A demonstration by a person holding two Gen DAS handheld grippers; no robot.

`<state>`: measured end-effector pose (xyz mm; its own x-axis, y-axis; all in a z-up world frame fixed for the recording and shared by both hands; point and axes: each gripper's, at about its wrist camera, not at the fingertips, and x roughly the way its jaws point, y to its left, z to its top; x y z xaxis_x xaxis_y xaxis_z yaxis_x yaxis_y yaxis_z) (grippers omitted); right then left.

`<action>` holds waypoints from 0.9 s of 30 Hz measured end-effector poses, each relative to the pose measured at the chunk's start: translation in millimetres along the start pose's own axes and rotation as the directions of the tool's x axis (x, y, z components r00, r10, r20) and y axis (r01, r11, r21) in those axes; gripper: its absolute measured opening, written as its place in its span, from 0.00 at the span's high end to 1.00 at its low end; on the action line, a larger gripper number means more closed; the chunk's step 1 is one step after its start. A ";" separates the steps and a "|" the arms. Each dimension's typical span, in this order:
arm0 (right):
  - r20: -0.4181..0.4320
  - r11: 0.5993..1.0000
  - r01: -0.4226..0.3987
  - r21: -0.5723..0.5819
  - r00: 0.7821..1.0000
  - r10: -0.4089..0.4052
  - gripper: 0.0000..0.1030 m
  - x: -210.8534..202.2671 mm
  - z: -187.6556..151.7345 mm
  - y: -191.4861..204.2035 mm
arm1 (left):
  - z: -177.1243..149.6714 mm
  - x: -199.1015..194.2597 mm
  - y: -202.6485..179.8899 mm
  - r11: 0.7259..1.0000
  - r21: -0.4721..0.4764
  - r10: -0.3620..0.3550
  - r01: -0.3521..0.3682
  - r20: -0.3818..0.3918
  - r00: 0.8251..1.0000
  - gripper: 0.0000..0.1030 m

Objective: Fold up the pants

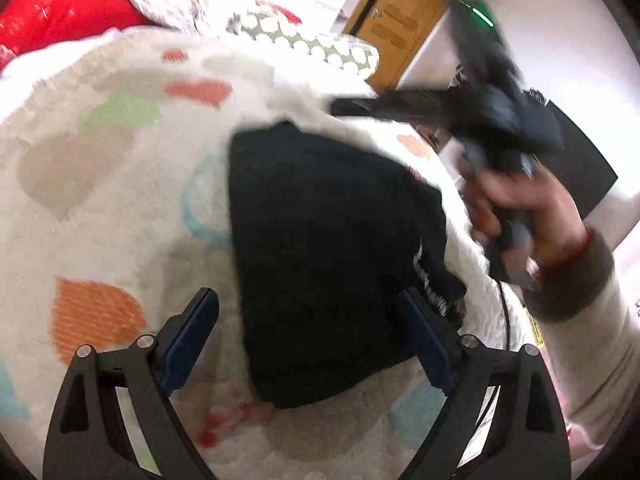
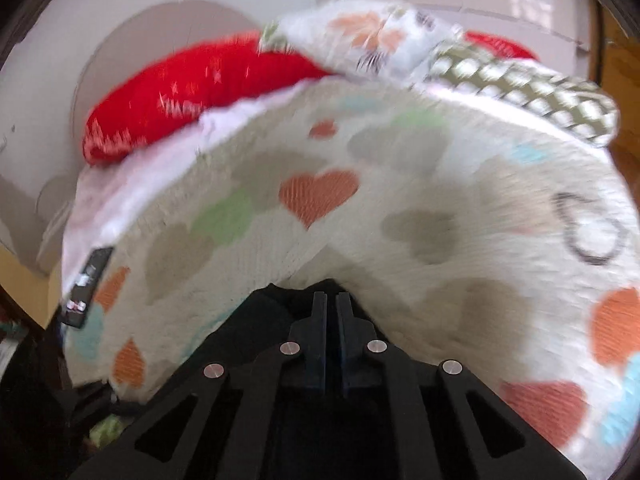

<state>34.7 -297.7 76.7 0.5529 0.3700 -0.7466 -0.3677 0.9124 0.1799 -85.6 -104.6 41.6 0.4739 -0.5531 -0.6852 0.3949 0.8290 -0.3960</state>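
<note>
In the left wrist view the black pants (image 1: 320, 248) were seen folded into a compact pile at the centre of the frame, lying on a white blanket (image 1: 120, 208) printed with coloured hearts. The right wrist view showed little of them: only a dark mass of fabric (image 2: 260, 320) at lower centre, just around the fingers, with the same blanket (image 2: 440, 208) filling the rest of the frame.

Only in the left wrist view was the right gripper (image 1: 360, 107) seen from outside, blurred, at the upper right, held by a hand (image 1: 524, 216) in a pale sleeve; a yellow door (image 1: 400, 20) stood behind it. A red pillow (image 2: 192, 92) was shown at the upper left of the right wrist view and a dotted pillow (image 2: 528, 92) at the upper right. No containers were seen.

The left gripper (image 1: 316, 344) was spread wide and held nothing, its blue pads (image 1: 188, 344) standing either side of the pile's near edge. The right gripper (image 2: 331, 320) was drawn nearly closed, a narrow slit left between the fingers; whether cloth was pinched could not be told.
</note>
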 end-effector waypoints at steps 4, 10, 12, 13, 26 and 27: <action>0.047 0.999 0.043 -0.007 0.998 -0.043 0.82 -50.3 -22.6 0.7 | 24.1 -9.5 -1.2 0.998 0.022 0.063 -0.064 0.048 0.997 0.11; -0.004 0.998 0.066 0.023 0.998 -0.066 0.80 -51.7 -69.1 3.3 | 43.0 32.3 -10.3 0.989 0.060 0.134 -0.133 -0.011 0.991 0.11; -0.008 0.995 0.087 0.043 0.996 -0.087 0.81 -43.8 -82.6 -2.5 | 39.4 46.1 -10.9 0.986 0.069 0.154 -0.151 -0.043 0.987 0.11; -0.001 0.995 0.085 0.057 0.996 -0.085 0.81 -41.3 -84.9 -7.1 | 37.6 54.0 -11.6 0.986 0.067 0.156 -0.152 -0.061 0.986 0.11; 0.068 0.988 0.065 0.142 0.995 -0.075 0.63 -78.6 -96.2 -1.5 | 35.6 32.6 -23.1 0.975 0.065 0.215 -0.212 -0.037 0.976 0.11; 0.072 0.987 0.066 0.147 0.994 -0.078 0.62 -82.5 -99.1 1.1 | 35.4 30.4 -23.9 0.975 0.064 0.216 -0.214 -0.033 0.976 0.11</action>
<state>-85.4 -344.6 75.0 0.6323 0.3096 -0.7102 -0.2163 0.9508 0.2219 -52.8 -144.2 51.8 0.5218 -0.3576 -0.7745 0.3336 0.9211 -0.2006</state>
